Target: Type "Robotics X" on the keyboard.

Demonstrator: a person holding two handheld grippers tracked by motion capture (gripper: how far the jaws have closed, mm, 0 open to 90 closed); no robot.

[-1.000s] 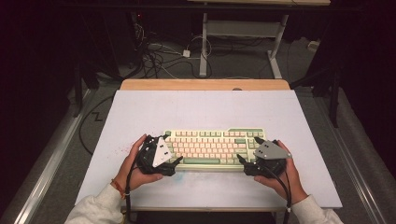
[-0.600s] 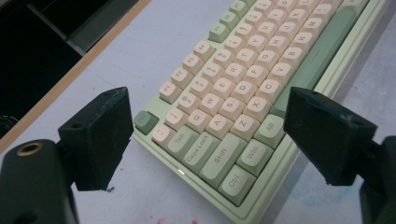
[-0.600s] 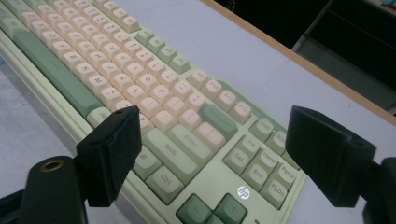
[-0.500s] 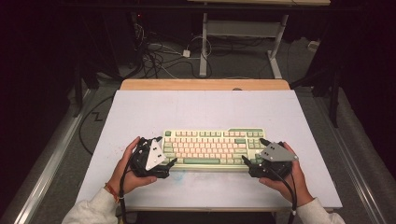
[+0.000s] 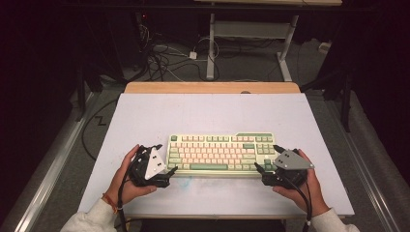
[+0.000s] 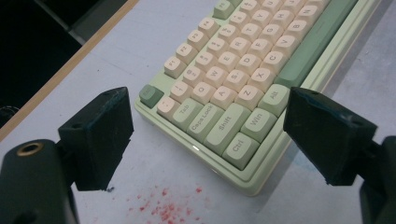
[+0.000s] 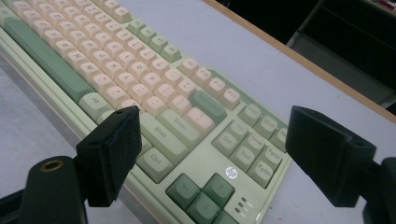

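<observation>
A pale green keyboard (image 5: 220,154) with cream and green keys lies flat near the front of the white table (image 5: 212,113). My left gripper (image 5: 165,158) sits at its left end, held in a hand. In the left gripper view this gripper (image 6: 212,135) is open, and its jaws straddle the front left corner of the keyboard (image 6: 243,60) near the Ctrl key. My right gripper (image 5: 267,158) sits at the right end. In the right gripper view it (image 7: 219,156) is open too, with the arrow-key corner of the keyboard (image 7: 140,70) between its jaws.
Red specks (image 6: 163,207) mark the table just in front of the keyboard's left corner. A wooden strip (image 5: 212,87) runs along the far table edge. Beyond it are floor cables (image 5: 164,53) and a desk frame (image 5: 251,29).
Both grippers have drawn back slightly outward and toward the person. The keyboard has stayed where it was.
</observation>
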